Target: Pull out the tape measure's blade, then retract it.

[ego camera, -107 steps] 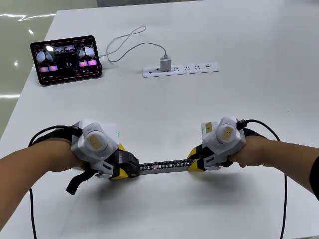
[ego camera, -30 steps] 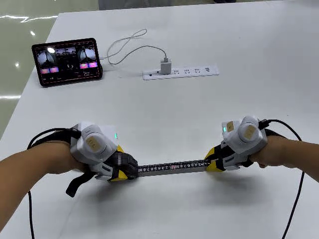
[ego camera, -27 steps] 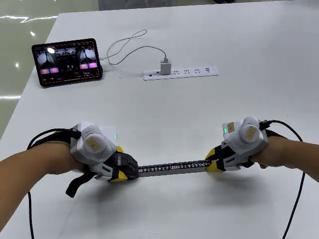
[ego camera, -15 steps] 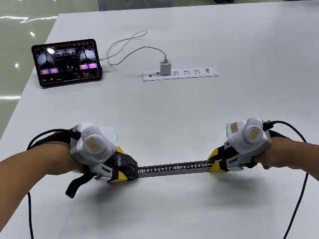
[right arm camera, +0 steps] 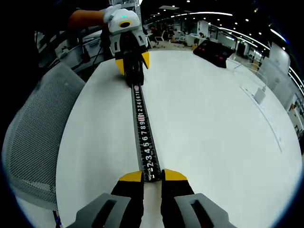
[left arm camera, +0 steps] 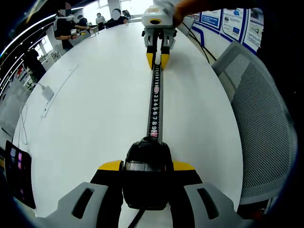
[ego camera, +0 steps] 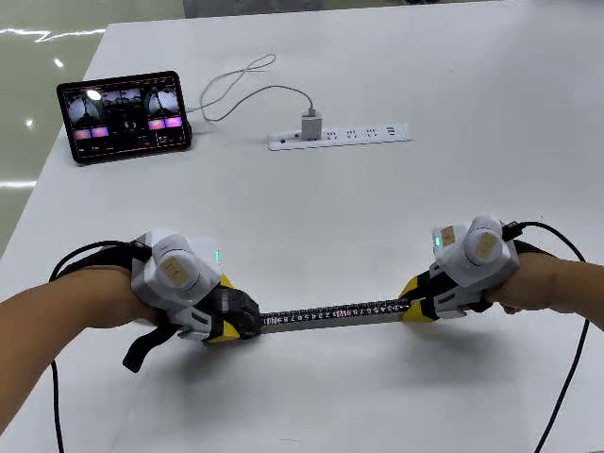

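head view: the left tongs (ego camera: 229, 319) sit low on the left of the white tabletop (ego camera: 377, 208), closed around the black and yellow tape measure case (ego camera: 240, 312), which rests at the tabletop's near side. the blade (ego camera: 335, 312) runs out of the case to the right in a straight line, just above or on the surface, its numbers facing up. the right tongs (ego camera: 413, 308) pinch the far end of the blade, jaws nearly together. a person's hand and forearm are behind each of the tongs, with a black cable trailing from each. far back on the left a tablet (ego camera: 123, 113) leans with its screen lit. a white power strip (ego camera: 340, 136) lies to its right, with a charger (ego camera: 311, 123) plugged in and a white cord (ego camera: 241, 80) looping away from it.

left gripper view: the case fills the gap between the two yellow-tipped jaws, held on both sides. the blade leaves its front and runs straight ahead across the tabletop to the right tongs, whose yellow tips meet on its end. a grey mesh chair (left arm camera: 266, 133) stands beyond the tabletop's edge on the right. people stand far off at the top left.

right gripper view: the two jaws are almost shut, with the blade's end hook clamped between the yellow tips. the blade stretches forward, its numbers rising away from the jaws, to the case in the left tongs. the mesh chair shows on the left and the tablet at the top right.
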A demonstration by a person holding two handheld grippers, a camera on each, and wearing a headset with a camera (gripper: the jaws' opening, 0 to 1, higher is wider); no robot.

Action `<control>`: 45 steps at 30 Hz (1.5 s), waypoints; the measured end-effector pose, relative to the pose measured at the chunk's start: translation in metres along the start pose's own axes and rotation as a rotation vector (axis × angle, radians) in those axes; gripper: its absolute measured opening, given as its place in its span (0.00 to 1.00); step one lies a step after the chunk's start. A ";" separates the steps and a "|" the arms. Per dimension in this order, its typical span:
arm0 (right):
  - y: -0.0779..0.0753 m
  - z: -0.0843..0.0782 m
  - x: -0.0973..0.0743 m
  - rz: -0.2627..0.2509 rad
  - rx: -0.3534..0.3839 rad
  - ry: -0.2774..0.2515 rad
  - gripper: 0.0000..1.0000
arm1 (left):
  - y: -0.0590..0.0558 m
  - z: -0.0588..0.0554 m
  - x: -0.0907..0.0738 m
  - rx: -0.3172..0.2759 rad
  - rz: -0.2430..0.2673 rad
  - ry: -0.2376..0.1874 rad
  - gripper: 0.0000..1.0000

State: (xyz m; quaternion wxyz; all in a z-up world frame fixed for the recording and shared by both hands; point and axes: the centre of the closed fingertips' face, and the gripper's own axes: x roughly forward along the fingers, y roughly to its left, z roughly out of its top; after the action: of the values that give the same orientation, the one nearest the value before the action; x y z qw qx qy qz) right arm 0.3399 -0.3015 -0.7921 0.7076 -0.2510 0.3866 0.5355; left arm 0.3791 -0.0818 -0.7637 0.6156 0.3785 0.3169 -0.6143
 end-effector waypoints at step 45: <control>0.001 -0.011 -0.013 -0.004 0.008 0.025 0.09 | 0.000 -0.001 -0.001 -0.001 0.009 -0.001 0.32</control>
State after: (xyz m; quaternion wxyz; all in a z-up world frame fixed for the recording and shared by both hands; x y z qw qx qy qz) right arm 0.3345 -0.3169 -0.7874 0.7050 -0.2556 0.3969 0.5293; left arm 0.3787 -0.0810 -0.7636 0.6186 0.3792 0.3156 -0.6115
